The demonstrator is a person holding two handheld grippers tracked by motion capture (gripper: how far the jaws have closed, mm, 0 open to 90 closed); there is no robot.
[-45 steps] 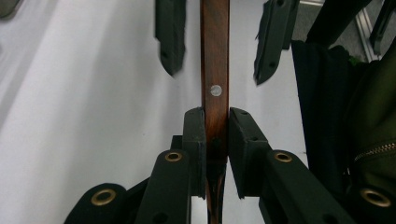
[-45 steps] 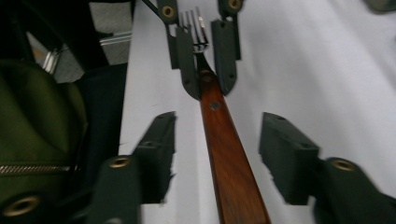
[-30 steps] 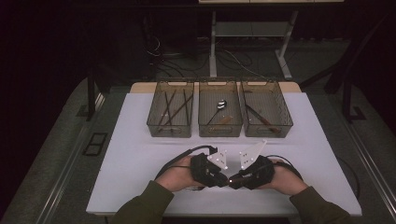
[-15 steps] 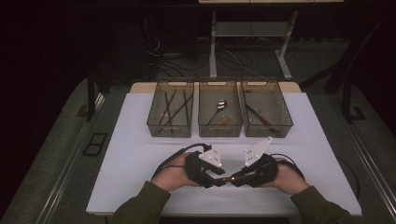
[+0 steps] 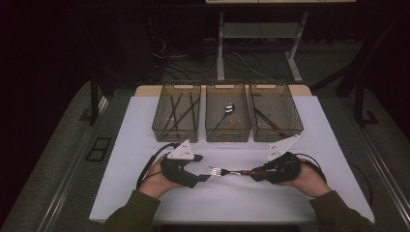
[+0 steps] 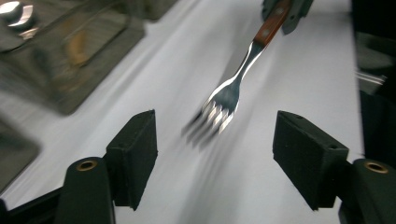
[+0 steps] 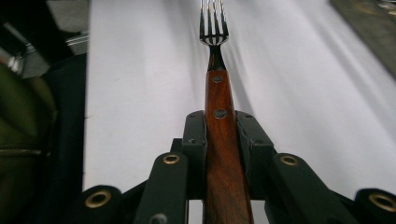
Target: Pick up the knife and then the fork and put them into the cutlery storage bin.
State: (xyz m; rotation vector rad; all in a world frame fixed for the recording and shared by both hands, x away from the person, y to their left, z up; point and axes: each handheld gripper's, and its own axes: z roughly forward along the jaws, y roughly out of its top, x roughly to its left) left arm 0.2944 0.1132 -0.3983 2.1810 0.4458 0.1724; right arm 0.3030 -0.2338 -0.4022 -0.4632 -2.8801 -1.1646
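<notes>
- Wood and steel made up the fork (image 5: pixel 231 172), which in the high view hung level just above the white table (image 5: pixel 145 121), between the two grippers and nearer the person's edge than the three bins.
- In that view the right gripper (image 5: pixel 257 173) pinched the fork's brown handle, tines pointing toward the left gripper (image 5: pixel 205 168), which sat just short of the tines with its jaws spread and nothing pressed between them.
- Behind them stood a row of three mesh bins: the left bin (image 5: pixel 177 131) held dark sticks, the middle bin (image 5: pixel 227 131) a spoon (image 5: pixel 228 109), the right bin (image 5: pixel 275 131) another utensil.
- In the left gripper view the left gripper (image 6: pixel 215 140) had just been opening; its pads stood wide apart, and the blurred tines of the fork (image 6: pixel 229 95) lay ahead of the gap, touching neither pad.
- The wooden handle ran up to the right gripper (image 6: pixel 285 9) at the top of that view, and a bin (image 6: pixel 70 60) lay at the left.
- In the right gripper view the right gripper (image 7: pixel 219 135) was pressed tight on both sides of the riveted handle of the fork (image 7: pixel 217 93), whose tines pointed straight away over the table (image 7: pixel 303 93).
</notes>
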